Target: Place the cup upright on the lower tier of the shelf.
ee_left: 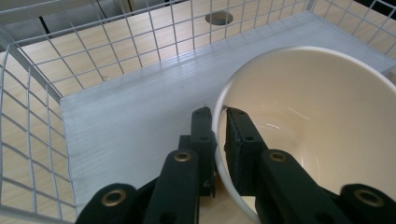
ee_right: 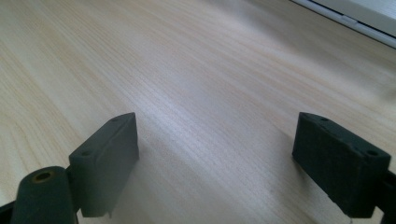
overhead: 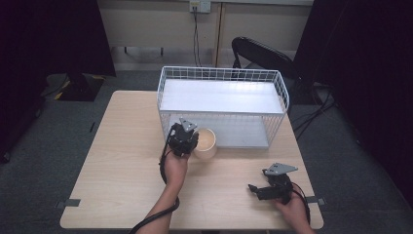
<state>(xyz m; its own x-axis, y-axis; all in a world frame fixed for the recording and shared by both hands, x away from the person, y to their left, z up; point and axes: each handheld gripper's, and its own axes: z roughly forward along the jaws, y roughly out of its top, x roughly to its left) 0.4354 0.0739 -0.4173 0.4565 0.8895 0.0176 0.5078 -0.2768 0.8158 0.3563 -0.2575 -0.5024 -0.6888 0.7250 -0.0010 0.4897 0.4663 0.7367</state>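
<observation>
A pale wooden bench stands on grey carpet, with dark curtains at both sides and a black chair behind it. Nearest to you, at the bench's front right corner, your right gripper lies low over the wood and points left, well apart from everything else. Its own view shows what the high view cannot settle: the two black fingers stand wide apart with nothing but bare wood grain between them.

Farther in, near the middle of the bench, your left gripper sits at the near-left side of the cream cup, which stands just in front of the white wire basket. From above, the gripper body hides the contact. The left gripper view makes it plain: the fingers are clamped on the cup's rim, one outside the wall and one inside the bowl. That view also shows the cup's inside, and beyond it the basket's pale floor panel and wire mesh, with the bench showing through the mesh.
</observation>
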